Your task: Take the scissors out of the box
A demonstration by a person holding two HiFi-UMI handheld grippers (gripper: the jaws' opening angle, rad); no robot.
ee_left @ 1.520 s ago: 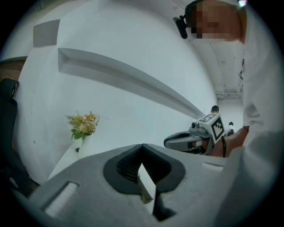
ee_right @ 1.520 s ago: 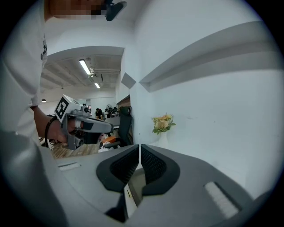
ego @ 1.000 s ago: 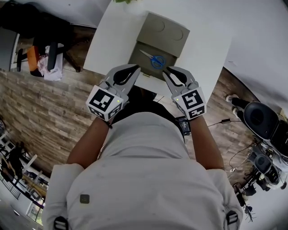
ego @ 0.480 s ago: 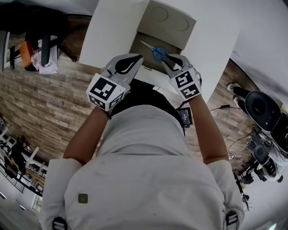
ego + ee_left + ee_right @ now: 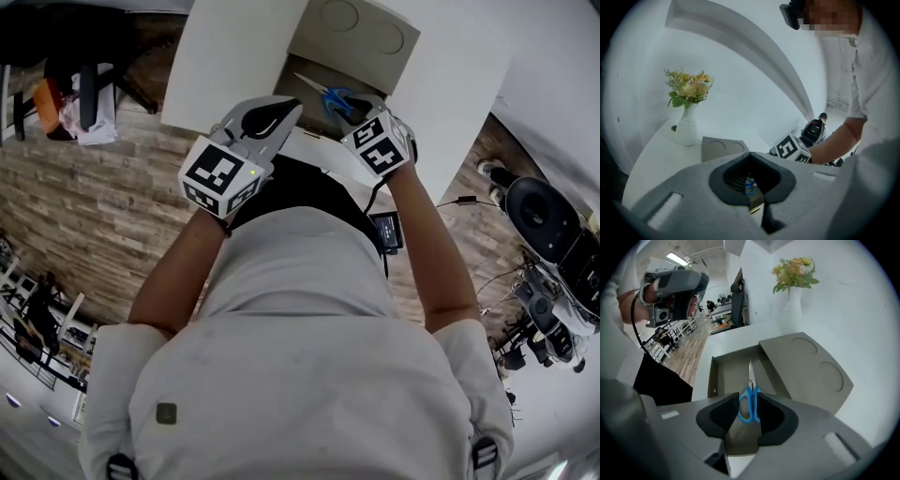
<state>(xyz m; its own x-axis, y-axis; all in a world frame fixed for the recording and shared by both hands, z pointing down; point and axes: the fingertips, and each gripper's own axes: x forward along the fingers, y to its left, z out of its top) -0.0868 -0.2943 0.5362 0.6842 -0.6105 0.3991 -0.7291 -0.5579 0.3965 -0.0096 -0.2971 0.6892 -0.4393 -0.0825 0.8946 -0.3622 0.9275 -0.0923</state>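
Blue-handled scissors [image 5: 336, 97] lie flat in the open grey box [image 5: 309, 86], blades pointing away from me. My right gripper [image 5: 354, 105] points steeply down over the box's near end. In the right gripper view its jaws are opening, and the scissors' blue handles [image 5: 750, 405] show in the gap of the right gripper [image 5: 750, 397]; the pads do not press them. My left gripper [image 5: 292, 105] hovers at the box's near left corner. In the left gripper view the tips of the left gripper [image 5: 751, 157] meet, with nothing held.
The box's lid [image 5: 806, 364] lies folded back on the white table [image 5: 234, 56]. A white vase of flowers [image 5: 686, 129] stands behind the box. Wooden floor, chairs and equipment surround the table.
Both grippers have come down and forward toward the box. The right one has tipped downward over the scissors' handles and its jaws have spread wider.
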